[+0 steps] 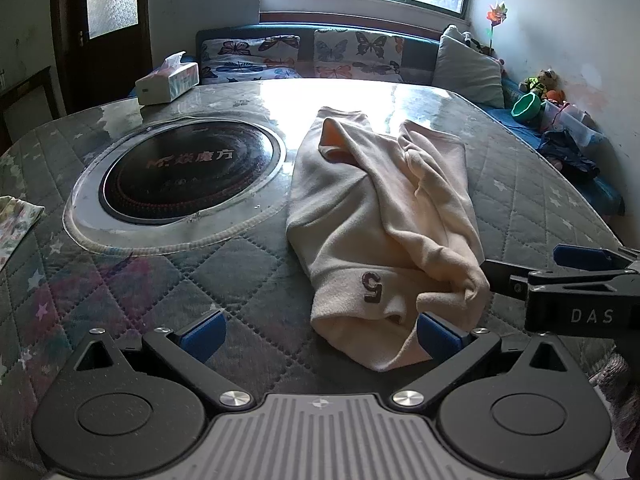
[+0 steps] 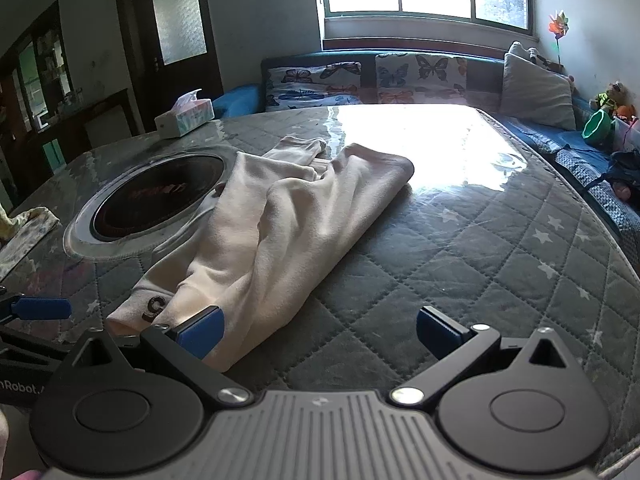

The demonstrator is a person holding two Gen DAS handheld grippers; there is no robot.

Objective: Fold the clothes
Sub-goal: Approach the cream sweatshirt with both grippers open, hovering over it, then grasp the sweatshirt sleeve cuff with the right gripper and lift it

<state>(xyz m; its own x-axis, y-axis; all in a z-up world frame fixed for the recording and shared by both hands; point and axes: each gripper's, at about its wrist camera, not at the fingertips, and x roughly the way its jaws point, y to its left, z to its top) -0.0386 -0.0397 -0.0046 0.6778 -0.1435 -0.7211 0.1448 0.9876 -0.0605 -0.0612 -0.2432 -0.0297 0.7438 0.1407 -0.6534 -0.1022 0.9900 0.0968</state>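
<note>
A cream garment [image 1: 376, 208] with a brown "5" on its near cuff lies crumpled lengthwise on the quilted table cover [image 1: 248, 280]. My left gripper [image 1: 320, 334] is open. The cuff end lies between its blue pads, against the right pad [image 1: 438, 334]. My right gripper [image 2: 320, 332] is open too, and its left pad [image 2: 202, 330] rests at the near edge of the garment [image 2: 280, 216]. Each gripper shows in the other's view: the right gripper [image 1: 520, 262] comes in from the right beside the cuff, and a left gripper finger [image 2: 40, 308] shows at the left edge.
A round black cooktop [image 1: 188, 176] is set into the table left of the garment. A tissue box [image 1: 168, 82] stands at the far left corner, and a floral cloth [image 1: 16, 220] lies at the left edge. A sofa with butterfly cushions [image 1: 352, 54] and toys lies beyond.
</note>
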